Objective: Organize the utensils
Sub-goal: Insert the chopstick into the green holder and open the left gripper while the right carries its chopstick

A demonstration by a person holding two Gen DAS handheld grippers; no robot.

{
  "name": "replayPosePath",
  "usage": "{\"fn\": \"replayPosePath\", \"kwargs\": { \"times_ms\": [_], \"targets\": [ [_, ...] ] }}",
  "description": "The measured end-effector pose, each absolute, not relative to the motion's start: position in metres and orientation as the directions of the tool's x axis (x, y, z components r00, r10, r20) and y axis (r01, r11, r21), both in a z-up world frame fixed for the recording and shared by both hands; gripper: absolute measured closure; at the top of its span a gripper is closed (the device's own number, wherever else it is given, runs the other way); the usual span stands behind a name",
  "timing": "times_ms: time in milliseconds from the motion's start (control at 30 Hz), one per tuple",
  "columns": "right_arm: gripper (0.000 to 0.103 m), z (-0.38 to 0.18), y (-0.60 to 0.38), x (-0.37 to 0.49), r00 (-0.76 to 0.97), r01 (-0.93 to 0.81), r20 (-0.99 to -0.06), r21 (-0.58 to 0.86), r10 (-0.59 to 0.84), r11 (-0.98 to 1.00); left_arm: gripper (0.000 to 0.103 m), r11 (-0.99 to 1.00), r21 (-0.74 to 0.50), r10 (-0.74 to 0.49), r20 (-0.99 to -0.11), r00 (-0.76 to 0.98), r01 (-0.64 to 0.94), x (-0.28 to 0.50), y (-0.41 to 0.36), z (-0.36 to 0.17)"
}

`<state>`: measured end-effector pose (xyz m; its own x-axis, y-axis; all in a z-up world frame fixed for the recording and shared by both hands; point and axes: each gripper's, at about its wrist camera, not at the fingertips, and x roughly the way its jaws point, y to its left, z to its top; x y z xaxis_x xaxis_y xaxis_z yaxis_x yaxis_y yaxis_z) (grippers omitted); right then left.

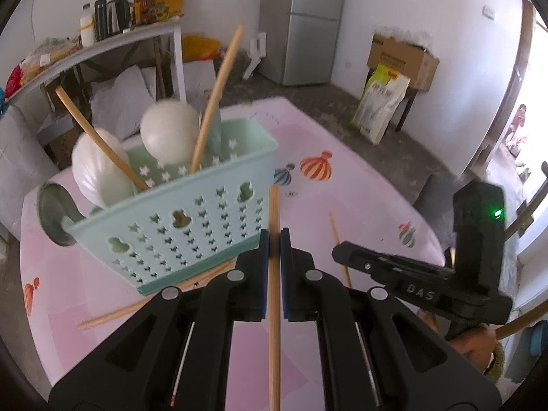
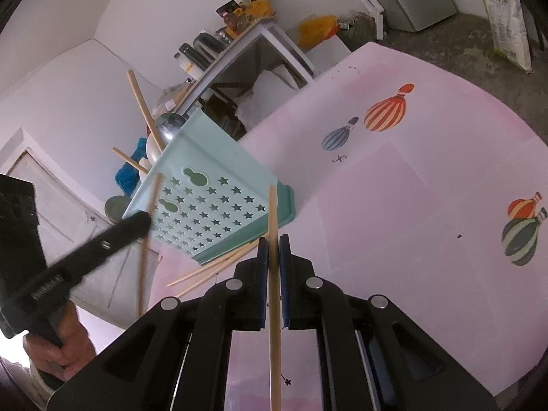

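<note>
Left gripper: pinching a chopstick.
Right gripper: pinching another stick.
Basket: holding spoons.

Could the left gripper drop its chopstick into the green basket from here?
Probably yes: the left gripper, shut on a chopstick, is beside the basket, whose open top has room among the utensils.
</note>
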<state>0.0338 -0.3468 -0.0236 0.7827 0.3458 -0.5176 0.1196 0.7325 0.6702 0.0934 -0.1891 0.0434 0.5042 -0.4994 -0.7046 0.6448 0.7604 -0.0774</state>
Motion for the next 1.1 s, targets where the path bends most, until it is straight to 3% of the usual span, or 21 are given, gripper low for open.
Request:
{"fn": "replayPosePath", "kwargs": {
  "times_ms": [267, 467, 600, 800, 933, 1100],
  "targets": [
    [0.096, -0.010, -0.346, 0.024, 0.793, 0.110, -0.512, 0.653, 0.331, 0.749, 0.098, 0.748, -0.134, -0.605, -0.542, 0.584, 0.650, 0.081, -0.155, 0.118],
    [0.096, 0.000, -0.340, 0.018, 0.802, 0.104, -0.508, 0.635, 0.313, 0.765, 0.098, 0.766, -0.144, -0.634, -0.330, 0.700, 0.626, 0.085, -0.131, 0.179],
    [0.096, 0.006, -0.335, 0.015, 0.803, 0.106, -0.513, 0.623, 0.303, 0.775, 0.098, 0.798, -0.174, -0.602, -0.190, 0.775, 0.577, 0.102, -0.130, 0.194],
    [0.096, 0.012, -0.331, 0.015, 0.804, 0.108, -0.520, 0.605, 0.288, 0.789, 0.098, 0.877, -0.149, -0.459, 0.028, 0.888, 0.458, 0.125, -0.147, 0.192],
    [0.096, 0.009, -0.332, 0.016, 0.798, 0.118, -0.532, 0.599, 0.283, 0.792, 0.098, 0.926, -0.105, -0.358, 0.058, 0.932, 0.362, 0.147, -0.169, 0.171],
    [0.096, 0.001, -0.337, 0.020, 0.790, 0.133, -0.541, 0.610, 0.288, 0.781, 0.098, 0.950, -0.101, -0.294, 0.030, 0.955, 0.295, 0.165, -0.179, 0.146]
  ]
}}
